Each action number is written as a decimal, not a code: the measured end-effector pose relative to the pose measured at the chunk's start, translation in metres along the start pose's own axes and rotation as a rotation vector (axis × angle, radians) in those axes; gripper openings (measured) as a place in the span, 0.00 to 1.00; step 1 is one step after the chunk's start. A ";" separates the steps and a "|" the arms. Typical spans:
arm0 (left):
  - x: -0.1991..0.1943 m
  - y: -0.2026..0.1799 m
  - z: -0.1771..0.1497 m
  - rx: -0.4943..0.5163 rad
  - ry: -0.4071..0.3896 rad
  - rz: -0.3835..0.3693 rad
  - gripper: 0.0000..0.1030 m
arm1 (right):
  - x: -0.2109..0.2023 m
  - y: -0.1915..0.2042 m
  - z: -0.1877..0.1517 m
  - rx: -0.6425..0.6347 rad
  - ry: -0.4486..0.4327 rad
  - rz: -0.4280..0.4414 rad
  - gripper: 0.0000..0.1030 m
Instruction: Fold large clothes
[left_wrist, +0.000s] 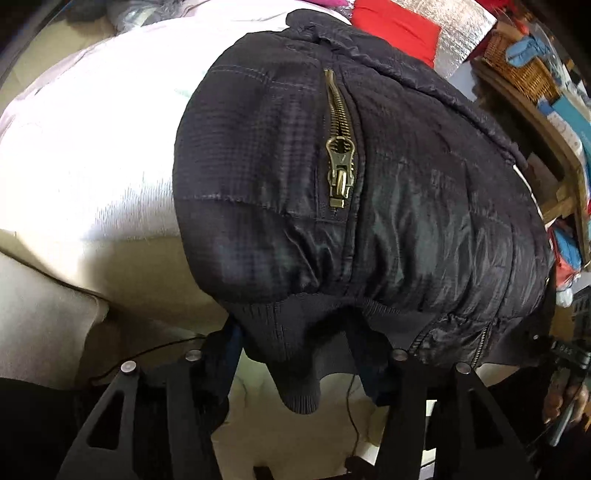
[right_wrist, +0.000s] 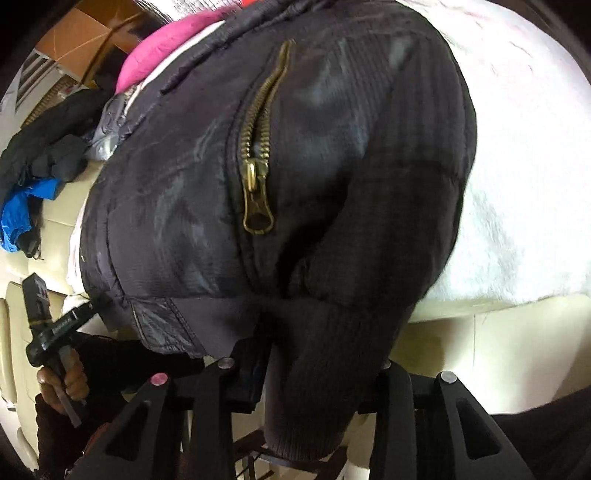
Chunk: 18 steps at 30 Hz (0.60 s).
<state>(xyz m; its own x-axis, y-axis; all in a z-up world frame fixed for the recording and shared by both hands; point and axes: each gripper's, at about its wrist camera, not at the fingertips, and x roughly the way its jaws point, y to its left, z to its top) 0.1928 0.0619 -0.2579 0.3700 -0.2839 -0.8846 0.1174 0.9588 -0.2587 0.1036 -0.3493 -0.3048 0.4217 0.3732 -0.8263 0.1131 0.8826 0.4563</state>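
Note:
A dark padded jacket (left_wrist: 406, 184) with a brass pocket zipper (left_wrist: 341, 162) lies puffed up on a white fleece blanket (left_wrist: 92, 147). Its ribbed hem (left_wrist: 299, 387) hangs down bunched between the fingers of my left gripper (left_wrist: 299, 339), which is shut on it. In the right wrist view the same jacket (right_wrist: 184, 203) and another zipper (right_wrist: 258, 192) fill the frame. My right gripper (right_wrist: 321, 354) is shut on a thick fold of ribbed hem (right_wrist: 325, 387). A hand (right_wrist: 62, 376) holds the left gripper's handle at the lower left.
The blanket (right_wrist: 517, 166) covers a cream sofa (right_wrist: 480, 332). A wicker basket (left_wrist: 517, 70) and a wooden shelf (left_wrist: 554, 147) stand to the right, with a red cloth (left_wrist: 391, 26) behind. A pink cloth (right_wrist: 159, 55) and blue and dark garments (right_wrist: 22, 210) lie beside the jacket.

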 end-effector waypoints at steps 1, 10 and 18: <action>-0.001 0.000 -0.001 0.003 -0.009 0.017 0.36 | -0.001 0.003 0.000 -0.017 -0.014 -0.009 0.33; -0.028 -0.035 -0.015 0.088 -0.111 0.155 0.12 | -0.025 0.023 -0.011 -0.135 -0.099 -0.069 0.20; -0.049 -0.068 -0.030 0.173 -0.161 0.272 0.11 | -0.033 0.057 -0.006 -0.222 -0.069 -0.173 0.19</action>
<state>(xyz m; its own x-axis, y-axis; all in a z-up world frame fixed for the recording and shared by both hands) 0.1396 0.0111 -0.2086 0.5482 -0.0291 -0.8358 0.1437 0.9878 0.0598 0.0909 -0.3090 -0.2537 0.4743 0.1985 -0.8577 -0.0077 0.9751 0.2215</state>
